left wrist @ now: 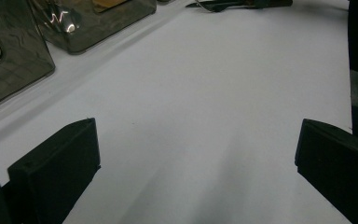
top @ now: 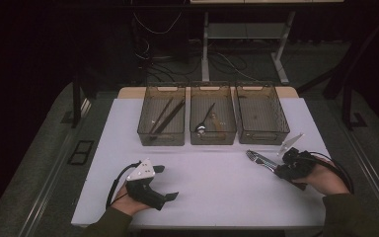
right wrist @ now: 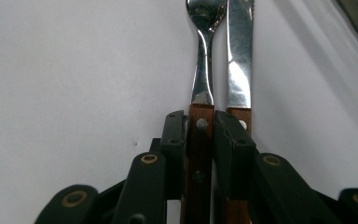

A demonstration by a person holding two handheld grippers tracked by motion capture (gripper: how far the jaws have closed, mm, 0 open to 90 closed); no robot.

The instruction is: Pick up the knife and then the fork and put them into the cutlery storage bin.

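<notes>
The right claw [right wrist: 200, 135] is clamping the wooden handle of the fork [right wrist: 204, 60] between its jaws. The knife [right wrist: 240, 60] is lying just beside the fork, outside the jaws, on the white tabletop [top: 217, 182]. The left claw [top: 165, 182] is resting wide open, holding nothing, well apart from both.

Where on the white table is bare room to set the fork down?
The widest free patch is the middle of the white table, bordered by the three bins behind, the left claw and the right claw. The near edge is bare too. It is crowded by the right claw, where the fork and knife lie together.
</notes>
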